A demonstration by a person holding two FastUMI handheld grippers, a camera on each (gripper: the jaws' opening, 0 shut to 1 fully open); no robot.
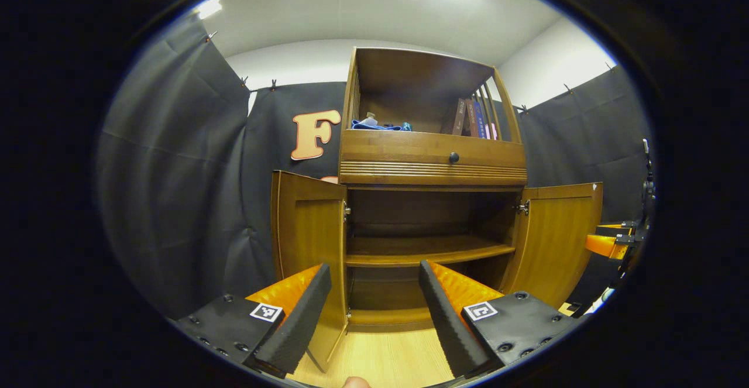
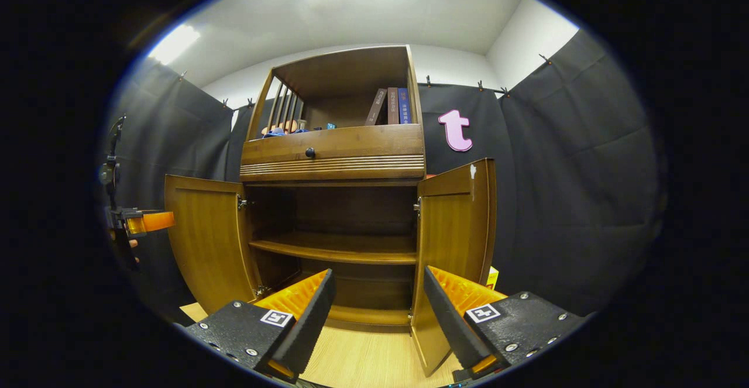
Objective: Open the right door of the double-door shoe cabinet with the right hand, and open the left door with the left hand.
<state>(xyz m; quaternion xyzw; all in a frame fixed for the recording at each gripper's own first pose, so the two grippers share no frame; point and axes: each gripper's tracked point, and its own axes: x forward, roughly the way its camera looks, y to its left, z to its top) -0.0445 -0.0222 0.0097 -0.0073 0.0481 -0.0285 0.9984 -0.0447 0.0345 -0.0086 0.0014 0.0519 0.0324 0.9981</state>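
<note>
Both brown wooden doors, left door (image 1: pixel 307 241) and right door (image 2: pixel 453 241), stand swung open just beyond the spread, empty fingers of the left gripper (image 1: pixel 374 312) and right gripper (image 2: pixel 379 312), so a careless forward nudge could knock either shut.

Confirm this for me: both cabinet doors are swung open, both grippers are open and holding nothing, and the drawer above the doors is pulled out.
Not quite. The drawer is pushed in flush, as the right gripper view shows. The rest stands: the left door and right door are swung open, and the left gripper and right gripper are open and hold nothing.
</note>
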